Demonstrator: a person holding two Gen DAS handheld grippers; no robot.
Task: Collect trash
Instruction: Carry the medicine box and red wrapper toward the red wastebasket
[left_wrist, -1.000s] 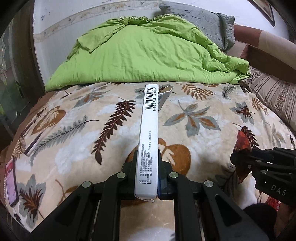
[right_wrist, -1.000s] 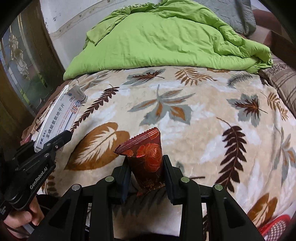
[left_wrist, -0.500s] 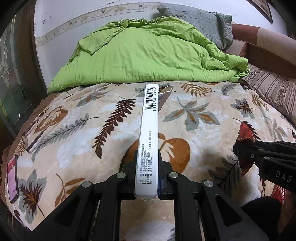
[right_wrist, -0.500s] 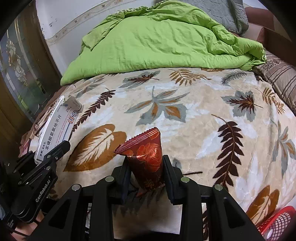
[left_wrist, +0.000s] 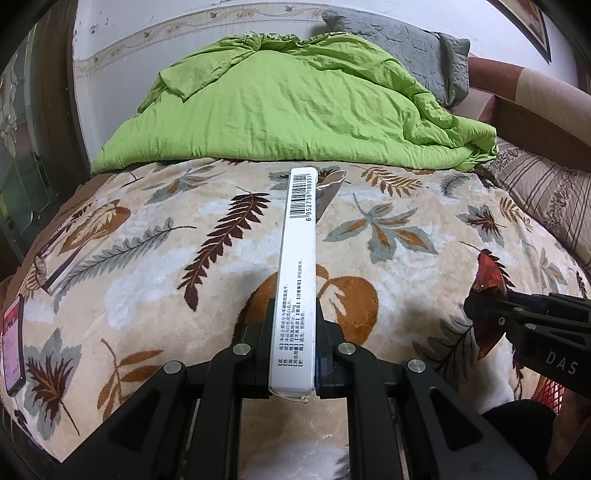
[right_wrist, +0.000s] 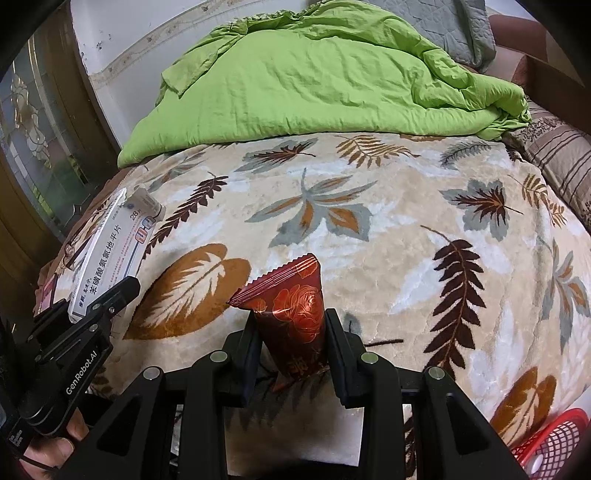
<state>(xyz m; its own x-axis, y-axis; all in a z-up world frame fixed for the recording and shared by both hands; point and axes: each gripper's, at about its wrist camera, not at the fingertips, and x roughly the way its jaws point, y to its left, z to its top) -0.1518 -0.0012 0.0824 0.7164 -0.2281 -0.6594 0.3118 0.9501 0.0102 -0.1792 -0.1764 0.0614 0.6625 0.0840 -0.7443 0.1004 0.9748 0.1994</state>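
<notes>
My left gripper (left_wrist: 293, 314) is shut on a long white medicine box (left_wrist: 297, 258) with a barcode at its far end, held edge-up above the leaf-patterned blanket (left_wrist: 147, 258). The box also shows in the right wrist view (right_wrist: 110, 258), held by the left gripper (right_wrist: 118, 291) at the left. My right gripper (right_wrist: 291, 325) is shut on a dark red foil wrapper (right_wrist: 295, 306) with a rose print. The wrapper (left_wrist: 487, 280) and right gripper (left_wrist: 480, 306) show at the right of the left wrist view.
A green quilt (left_wrist: 295, 110) is heaped at the back of the bed, with a grey pillow (left_wrist: 406, 44) behind and a striped cushion (left_wrist: 546, 199) at the right. A phone (left_wrist: 13, 347) lies at the blanket's left edge. A red mesh basket (right_wrist: 554, 443) sits at lower right.
Both grippers have pulled back and risen slightly from the bed, still holding the box and the wrapper. More of the red basket shows at lower right.
</notes>
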